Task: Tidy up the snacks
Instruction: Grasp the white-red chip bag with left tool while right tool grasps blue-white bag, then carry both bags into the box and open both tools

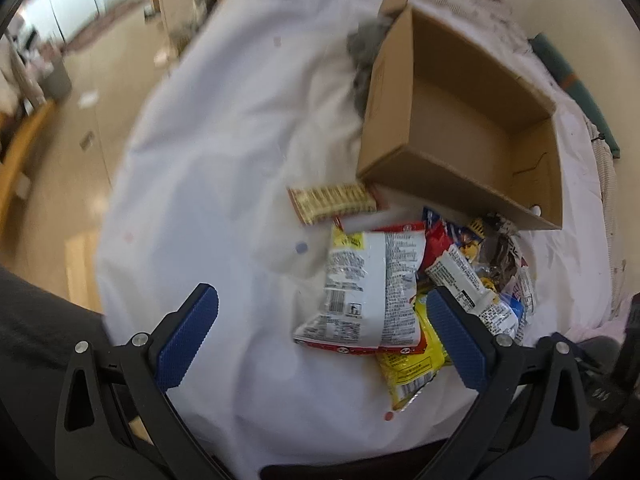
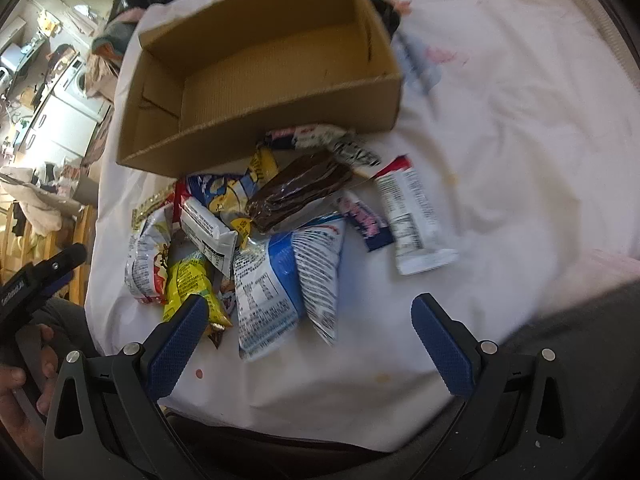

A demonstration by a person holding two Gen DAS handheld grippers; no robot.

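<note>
An open brown cardboard box (image 2: 256, 76) sits on a white cloth-covered surface (image 2: 500, 140), its inside bare in both views. A loose heap of snack packets lies on the cloth against the box's near wall, touching and overlapping one another. In the right wrist view a dark brown clear-wrapped packet (image 2: 298, 190) lies on top of the heap, a large blue-and-white bag (image 2: 288, 280) lies on its near side, a yellow packet (image 2: 190, 284) lies toward the left, and a white tube-shaped packet with a red end (image 2: 412, 216) lies a little apart on the right. In the left wrist view a white-backed packet with red edges (image 1: 368, 288) overlaps a yellow one (image 1: 412, 364), and a flat gold-and-red wrapped packet (image 1: 332, 202) lies just beside the box's near corner. The left gripper (image 1: 322, 338) hovers above the cloth with its blue-padded jaws spread wide, holding nothing. The right gripper (image 2: 310, 346) hangs over the near side of the heap, jaws equally wide apart and empty.
</note>
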